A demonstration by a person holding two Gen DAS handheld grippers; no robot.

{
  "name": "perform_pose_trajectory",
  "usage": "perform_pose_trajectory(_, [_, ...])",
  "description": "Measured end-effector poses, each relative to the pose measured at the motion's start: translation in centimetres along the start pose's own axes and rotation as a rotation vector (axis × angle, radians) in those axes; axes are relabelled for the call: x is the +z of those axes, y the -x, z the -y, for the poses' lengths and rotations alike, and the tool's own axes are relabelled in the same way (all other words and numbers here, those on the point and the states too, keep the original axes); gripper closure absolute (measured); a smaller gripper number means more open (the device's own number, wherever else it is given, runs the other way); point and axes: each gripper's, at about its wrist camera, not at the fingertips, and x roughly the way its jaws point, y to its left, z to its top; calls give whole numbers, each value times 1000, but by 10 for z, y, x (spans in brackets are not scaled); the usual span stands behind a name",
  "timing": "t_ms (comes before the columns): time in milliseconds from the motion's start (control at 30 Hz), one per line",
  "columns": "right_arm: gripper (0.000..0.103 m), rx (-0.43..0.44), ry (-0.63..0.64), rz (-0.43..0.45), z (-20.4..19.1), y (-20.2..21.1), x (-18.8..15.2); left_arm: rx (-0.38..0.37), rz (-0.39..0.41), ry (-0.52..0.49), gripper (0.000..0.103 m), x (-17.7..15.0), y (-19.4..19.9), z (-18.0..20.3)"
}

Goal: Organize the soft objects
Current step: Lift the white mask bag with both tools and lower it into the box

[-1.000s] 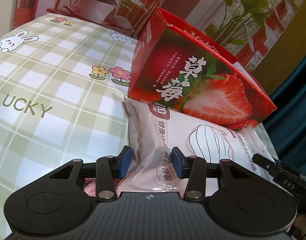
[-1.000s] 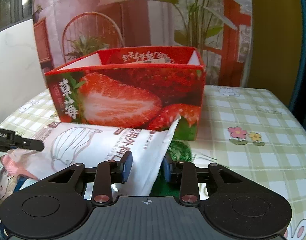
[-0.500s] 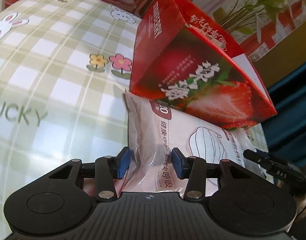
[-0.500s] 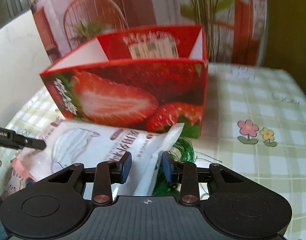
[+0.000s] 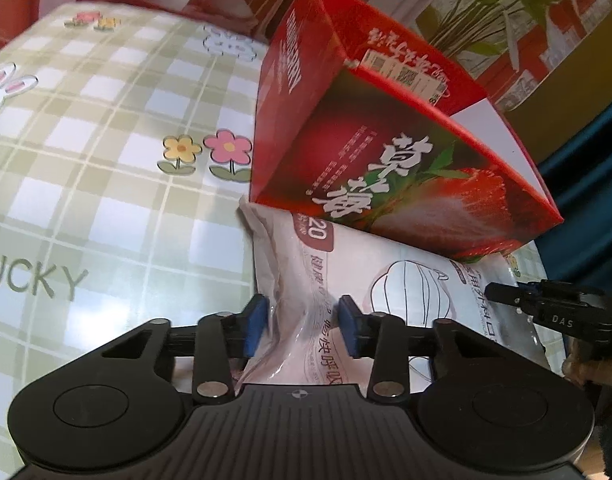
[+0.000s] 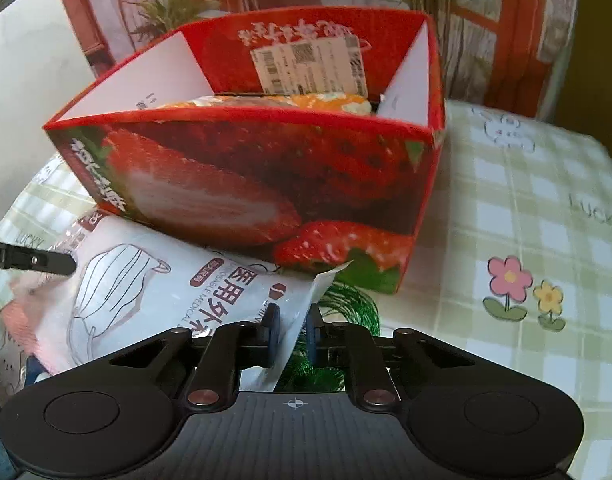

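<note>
A green-checked tablecloth (image 5: 106,128) printed with flowers and rabbits covers the table. On it stands an open red strawberry box (image 6: 266,184), its near wall showing a cut strawberry; something orange and white lies inside, only partly visible over the rim. A white pack of face masks (image 6: 154,292) lies on the cloth just in front of the box, its far edge against the foot of the box wall. A tuft of green strands (image 6: 342,308) lies under the pack's corner, beside the box.

The left gripper (image 5: 302,326) straddles one end of the pack; its jaws are closing, and the blue pads (image 5: 255,330) bunch the wrapper between them. The right gripper (image 6: 292,334) is at the opposite corner; its jaws are closing, with the thin wrapper edge pinched between the nearly shut pads.
</note>
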Motion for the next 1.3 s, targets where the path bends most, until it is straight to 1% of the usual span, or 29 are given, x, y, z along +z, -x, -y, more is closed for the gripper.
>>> perform_pose_trajectory(200, [92,-11,58,86,-9,31,2,-30,59,-15,65,-5,24,6])
perform_pose_trajectory(367, [92,-17,105,178,-20,64,10,-64,133,-15,65,-5,53,12])
perform_pose_trajectory(600, [92,-42,174,316,-35,107,27,-65,265,-74,65,4,95,38])
perform_pose_trajectory(733, [92,-72,195,381,-37,122,41,-56,327,-105,65,18,110,58])
perform_pose_trajectory(867, [92,-111,213,442,-34,130,57,-39,388,-146,65,38,110,76])
perform_pose_trajectory(1033, [93,-173,221,495,-25,124,81,-12,433,-196,65,70,98,100])
perform_pose_trajectory(1167, [93,-217,199,522,-10,111,102,5,424,-215,65,98,74,112])
perform_pose_trajectory(1300, [94,-248,184,518,4,93,119,27,400,-222,65,118,47,116])
